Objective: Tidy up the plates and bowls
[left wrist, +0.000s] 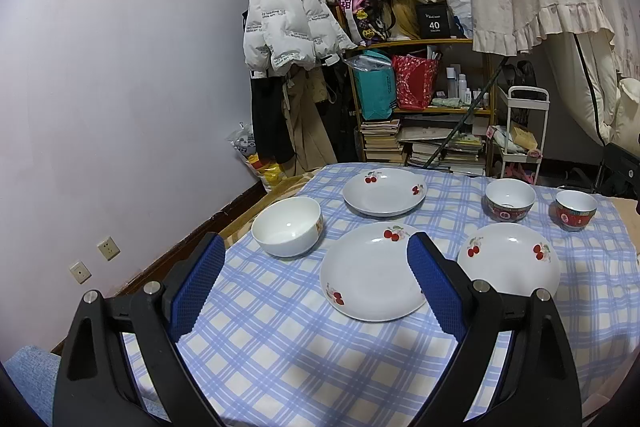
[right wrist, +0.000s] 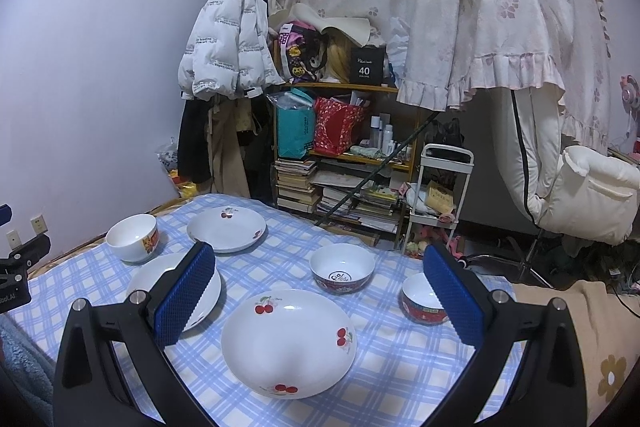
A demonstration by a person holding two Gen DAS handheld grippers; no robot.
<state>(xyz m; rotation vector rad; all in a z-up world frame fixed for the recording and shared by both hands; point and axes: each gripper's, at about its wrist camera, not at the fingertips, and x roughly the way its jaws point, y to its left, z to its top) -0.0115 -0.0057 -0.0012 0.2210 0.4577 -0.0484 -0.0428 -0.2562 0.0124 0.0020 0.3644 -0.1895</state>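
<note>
Left claw (left wrist: pixel 314 275) spread wide, empty, hovering above the desk (left wrist: pixel 280 367); near cherry plate (left wrist: pixel 374 271) just ahead between its blue ribbed pads, plain white bowl (left wrist: pixel 287 225) ahead-left. Right claw (right wrist: pixel 320 291) also wide apart, empty, right cherry plate (right wrist: pixel 289 343) directly below-ahead (glossy, round, shallow). Far plate (right wrist: pixel 226 228) behind; two red-patterned bowls (right wrist: pixel 342 268) to the right. Blue-white checked cloth covers the desk.

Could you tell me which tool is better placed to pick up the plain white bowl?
Left. The white bowl lies just beyond the open left tool, while from the right tool it sits far across the table, past two plates.
</note>
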